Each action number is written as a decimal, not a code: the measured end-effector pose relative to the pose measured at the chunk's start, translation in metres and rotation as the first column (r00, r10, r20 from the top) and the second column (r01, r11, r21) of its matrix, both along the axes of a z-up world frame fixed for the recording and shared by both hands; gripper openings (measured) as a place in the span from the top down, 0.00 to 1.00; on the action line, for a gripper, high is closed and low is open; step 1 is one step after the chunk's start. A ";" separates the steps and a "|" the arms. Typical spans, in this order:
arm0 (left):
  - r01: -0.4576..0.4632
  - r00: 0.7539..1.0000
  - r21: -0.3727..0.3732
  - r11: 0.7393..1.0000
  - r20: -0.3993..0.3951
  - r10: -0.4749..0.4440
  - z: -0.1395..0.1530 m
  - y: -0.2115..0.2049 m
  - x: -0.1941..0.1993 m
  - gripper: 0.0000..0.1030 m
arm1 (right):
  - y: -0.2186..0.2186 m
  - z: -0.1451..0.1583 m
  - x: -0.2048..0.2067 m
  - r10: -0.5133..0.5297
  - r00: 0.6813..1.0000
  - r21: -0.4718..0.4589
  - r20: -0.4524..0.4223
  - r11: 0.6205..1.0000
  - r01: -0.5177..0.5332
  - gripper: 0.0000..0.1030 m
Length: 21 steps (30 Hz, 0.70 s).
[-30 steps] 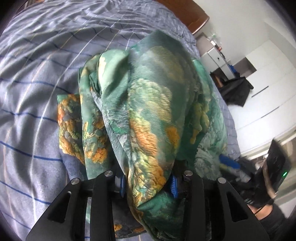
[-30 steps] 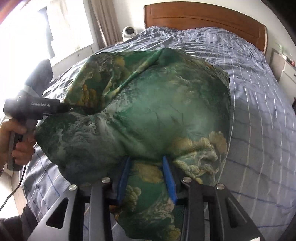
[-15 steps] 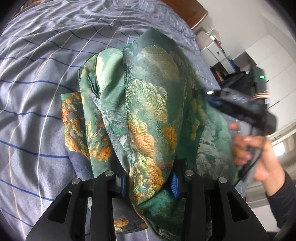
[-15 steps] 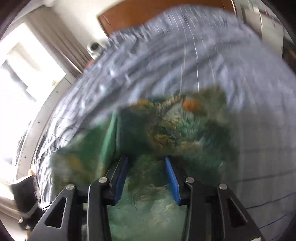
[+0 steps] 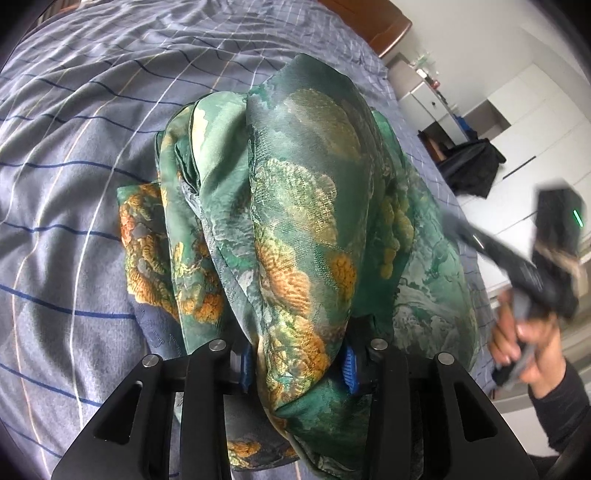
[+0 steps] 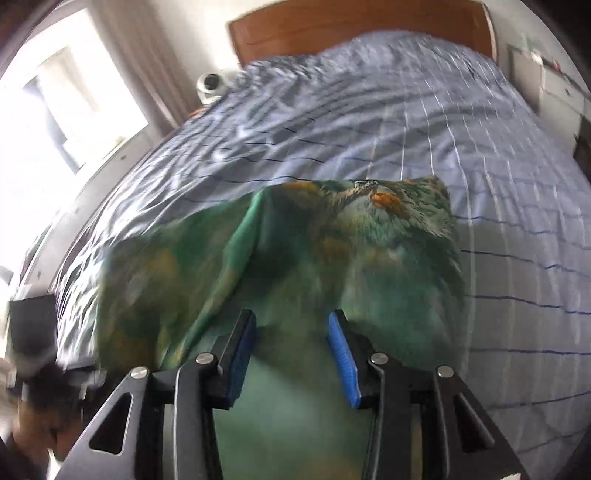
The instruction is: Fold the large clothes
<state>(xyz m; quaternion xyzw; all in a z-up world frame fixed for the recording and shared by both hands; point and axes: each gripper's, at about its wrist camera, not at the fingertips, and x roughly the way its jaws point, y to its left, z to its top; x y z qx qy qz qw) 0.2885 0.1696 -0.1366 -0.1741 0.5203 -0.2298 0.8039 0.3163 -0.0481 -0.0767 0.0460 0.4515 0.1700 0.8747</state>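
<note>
A large green garment (image 5: 295,206) with orange and gold pattern lies bunched on the blue striped bed cover (image 5: 74,147). My left gripper (image 5: 297,363) is shut on a thick fold of it, the cloth draping over the blue pads. In the right wrist view the garment (image 6: 332,258) lies spread on the bed, blurred by motion. My right gripper (image 6: 291,347) is open above it, nothing between its blue pads (image 6: 341,354). The right gripper (image 5: 524,273) and its hand also show at the right of the left wrist view.
A wooden headboard (image 6: 351,33) stands at the far end of the bed. A bright window with curtains (image 6: 74,103) is on the left. A white nightstand (image 5: 421,96), dark clothes on a stand (image 5: 469,166) and white wardrobes (image 5: 535,122) stand beside the bed.
My right gripper has let go of the garment and opened, then swung back away from it. The cloth has dropped flatter onto the bed. My left gripper keeps its hold.
</note>
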 end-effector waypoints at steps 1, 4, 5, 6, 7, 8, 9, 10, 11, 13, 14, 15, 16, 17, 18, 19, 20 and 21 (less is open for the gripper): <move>0.000 1.000 0.001 1.000 0.000 0.000 0.000 0.000 0.000 0.63 | -0.005 0.007 -0.021 0.024 0.999 -0.018 0.032 1.000 -0.023 0.59; -0.001 1.000 0.001 1.000 0.001 0.001 0.000 0.000 0.000 0.63 | -0.017 0.018 -0.072 0.067 0.995 -0.026 0.077 0.998 -0.065 0.59; -0.002 1.000 0.001 1.000 0.000 0.002 0.000 0.001 0.000 0.62 | -0.019 0.020 -0.084 0.072 0.993 -0.028 0.089 0.997 -0.070 0.59; -0.003 1.000 0.001 1.000 0.000 0.003 0.001 0.001 0.000 0.62 | -0.024 0.021 -0.105 0.079 0.991 -0.030 0.105 0.997 -0.076 0.59; -0.002 1.000 0.001 1.000 0.000 0.002 0.000 0.001 0.000 0.62 | -0.028 0.019 -0.119 0.075 0.991 -0.034 0.115 0.997 -0.071 0.59; -0.004 1.000 0.002 1.000 -0.002 0.004 0.000 0.001 0.000 0.62 | -0.030 0.016 -0.125 0.070 0.991 -0.034 0.118 0.997 -0.067 0.59; -0.004 1.000 0.003 1.000 -0.004 0.004 0.001 0.001 0.001 0.62 | -0.032 0.008 -0.132 0.064 0.992 -0.034 0.107 0.998 -0.061 0.59; -0.003 1.000 0.009 1.000 -0.002 0.003 0.001 0.000 0.000 0.62 | -0.032 -0.002 -0.132 0.060 0.995 -0.034 0.078 0.998 -0.058 0.59; -0.005 1.000 0.016 1.000 0.001 0.005 0.002 -0.002 -0.001 0.62 | -0.033 -0.010 -0.132 0.043 0.997 -0.027 0.066 0.999 -0.041 0.59; -0.009 1.000 0.022 1.000 0.004 0.009 0.002 -0.005 -0.002 0.62 | -0.031 -0.020 -0.128 0.020 0.998 -0.019 0.066 1.000 -0.018 0.57; -0.013 1.000 0.021 1.000 0.006 0.013 0.002 -0.005 -0.002 0.61 | -0.029 -0.023 -0.125 0.019 0.998 -0.020 0.063 1.000 -0.018 0.57; -0.017 1.000 0.019 1.000 0.005 0.017 0.001 -0.006 -0.002 0.61 | -0.027 -0.028 -0.119 0.021 0.998 -0.028 0.052 0.999 -0.019 0.57; -0.022 1.000 0.018 1.000 0.003 0.022 0.000 -0.008 -0.002 0.61 | -0.026 -0.034 -0.115 0.020 0.999 -0.025 0.036 1.000 -0.019 0.57; -0.026 1.000 0.019 0.999 0.001 0.026 0.000 -0.009 -0.002 0.60 | -0.026 -0.039 -0.112 0.018 0.999 -0.021 0.027 1.000 -0.017 0.57; -0.032 0.999 0.018 0.999 -0.004 0.033 0.001 -0.009 -0.002 0.60 | -0.025 -0.044 -0.110 0.016 1.000 -0.026 0.025 1.000 -0.016 0.57; -0.035 0.999 0.018 0.999 -0.006 0.035 0.002 -0.009 -0.002 0.60 | -0.023 -0.046 -0.110 0.020 0.999 -0.038 0.031 0.999 -0.019 0.57; -0.035 0.999 0.017 0.999 -0.006 0.035 0.005 -0.009 -0.003 0.59 | -0.021 -0.045 -0.110 0.026 0.999 -0.058 0.038 0.998 -0.024 0.57; -0.033 0.999 0.017 0.999 -0.005 0.033 0.010 -0.009 -0.005 0.55 | -0.019 -0.043 -0.111 0.027 0.999 -0.073 0.037 0.997 -0.025 0.57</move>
